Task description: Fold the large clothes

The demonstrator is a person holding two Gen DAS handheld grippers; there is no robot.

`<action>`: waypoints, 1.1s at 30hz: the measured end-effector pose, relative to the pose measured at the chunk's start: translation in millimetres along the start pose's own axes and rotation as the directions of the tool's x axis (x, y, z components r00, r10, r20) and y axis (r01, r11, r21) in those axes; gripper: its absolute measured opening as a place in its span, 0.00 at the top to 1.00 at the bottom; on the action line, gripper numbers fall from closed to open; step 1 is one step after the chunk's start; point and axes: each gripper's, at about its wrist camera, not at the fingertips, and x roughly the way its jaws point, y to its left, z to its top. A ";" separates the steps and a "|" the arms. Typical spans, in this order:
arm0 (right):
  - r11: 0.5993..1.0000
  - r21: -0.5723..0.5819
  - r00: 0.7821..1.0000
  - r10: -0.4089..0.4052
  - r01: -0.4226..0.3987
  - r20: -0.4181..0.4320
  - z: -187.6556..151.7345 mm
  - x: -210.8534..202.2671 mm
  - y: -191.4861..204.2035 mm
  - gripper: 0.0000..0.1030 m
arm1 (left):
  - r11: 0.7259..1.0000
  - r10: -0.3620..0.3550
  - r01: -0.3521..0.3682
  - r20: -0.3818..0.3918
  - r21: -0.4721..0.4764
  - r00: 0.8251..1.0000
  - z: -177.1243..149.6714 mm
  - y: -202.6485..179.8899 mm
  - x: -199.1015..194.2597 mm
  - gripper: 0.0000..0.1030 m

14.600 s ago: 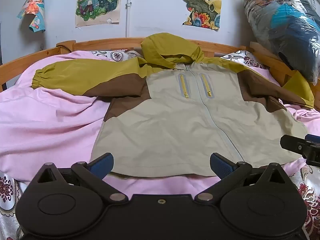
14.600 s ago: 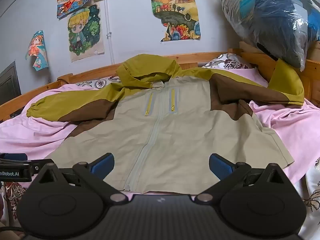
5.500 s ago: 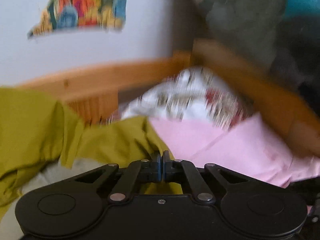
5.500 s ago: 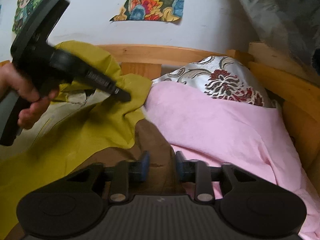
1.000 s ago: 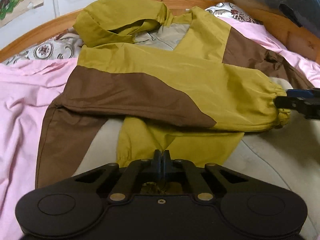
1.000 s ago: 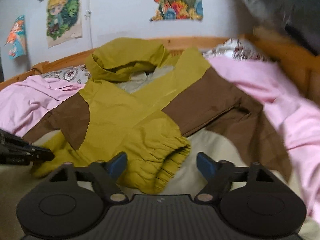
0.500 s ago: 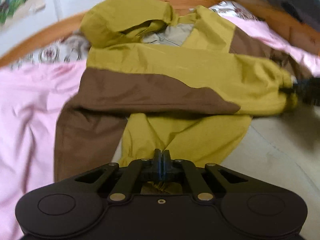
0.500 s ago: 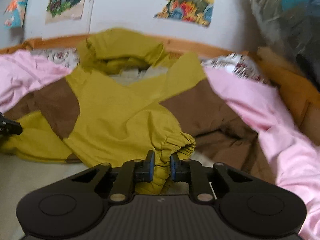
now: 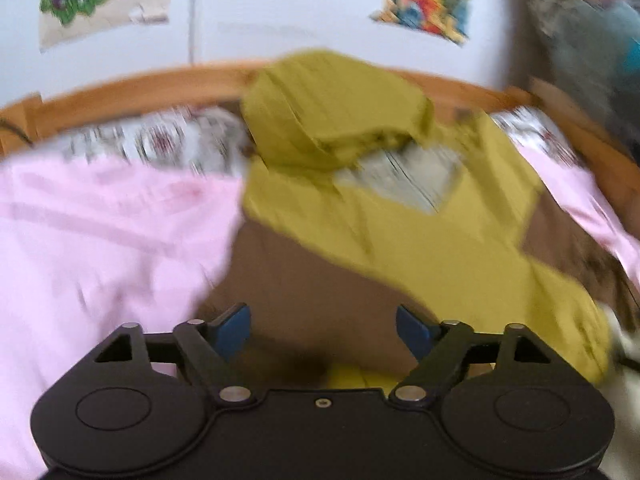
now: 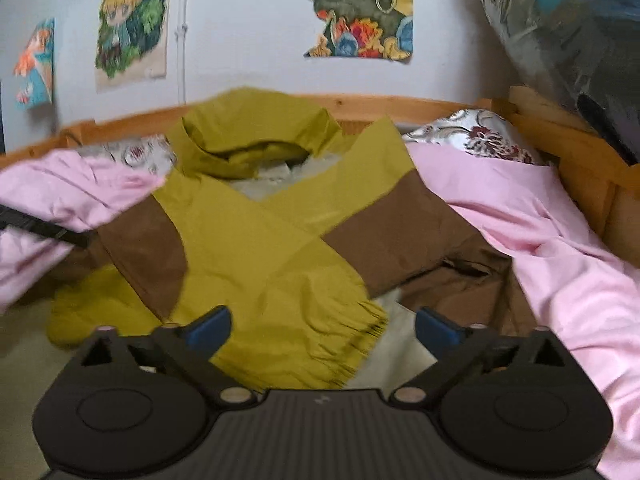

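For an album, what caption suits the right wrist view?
Olive-and-brown hooded jacket, sleeves crossed, on pink bedsheet; right tool opening above it.

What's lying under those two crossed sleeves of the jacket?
Under the crossed sleeves lies the jacket's beige front, showing only at the collar and beside one cuff. The rest is covered.

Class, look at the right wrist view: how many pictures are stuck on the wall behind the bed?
3: one at the far left edge, one left of centre, one right of centre. Others may lie outside the frame.
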 end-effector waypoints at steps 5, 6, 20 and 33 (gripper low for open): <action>0.997 0.055 0.998 0.051 -0.053 0.047 -1.1 12.3 14.8 0.00 | 0.991 0.132 -0.130 0.098 -0.026 0.986 71.5 17.5 34.5 0.06; 0.996 0.062 0.997 0.058 -0.061 0.048 -3.6 15.0 16.7 0.00 | 0.988 0.151 -0.148 0.110 -0.040 0.982 84.3 20.2 42.7 0.05; 0.982 0.165 0.996 0.091 -0.090 -0.002 -23.8 36.2 7.2 0.00 | 0.957 0.257 -0.232 0.137 -0.175 0.957 164.4 27.0 175.2 0.18; 0.976 0.203 0.997 0.071 -0.075 0.026 -21.1 31.9 3.3 0.00 | 0.960 0.017 -0.135 0.430 0.245 0.903 103.7 -66.0 91.8 0.98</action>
